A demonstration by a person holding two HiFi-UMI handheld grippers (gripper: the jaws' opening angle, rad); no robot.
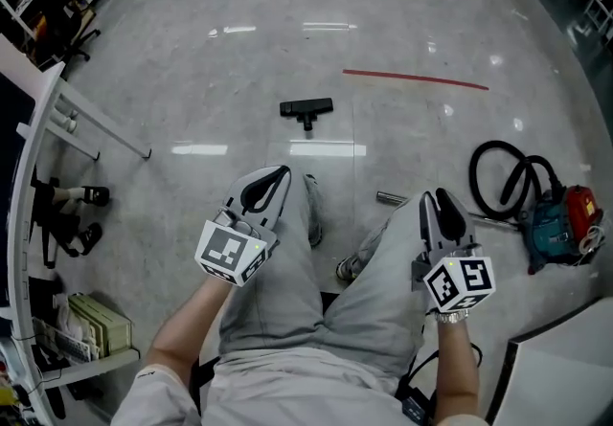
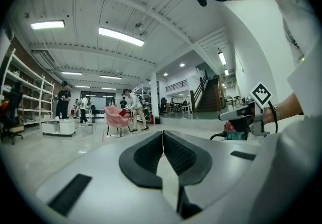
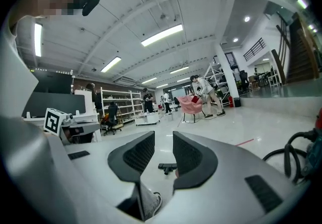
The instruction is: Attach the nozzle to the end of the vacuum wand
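Neither tool grips anything yet, the left gripper (image 1: pixel 273 175) pinched shut and the right gripper (image 1: pixel 436 196) half apart, since the nozzle (image 1: pixel 306 109) lies ahead at twelve o'clock on the floor (image 1: pixel 192 79), well apart from the wand end (image 1: pixel 390 197) at one o'clock

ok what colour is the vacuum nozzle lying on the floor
The nozzle is black all over. It shows best in the head view.

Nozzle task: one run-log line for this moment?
phase: pre-grasp | left gripper: jaws shut, empty | right gripper: jaws apart, empty | nozzle: on floor, untouched | wand: on floor, apart from nozzle
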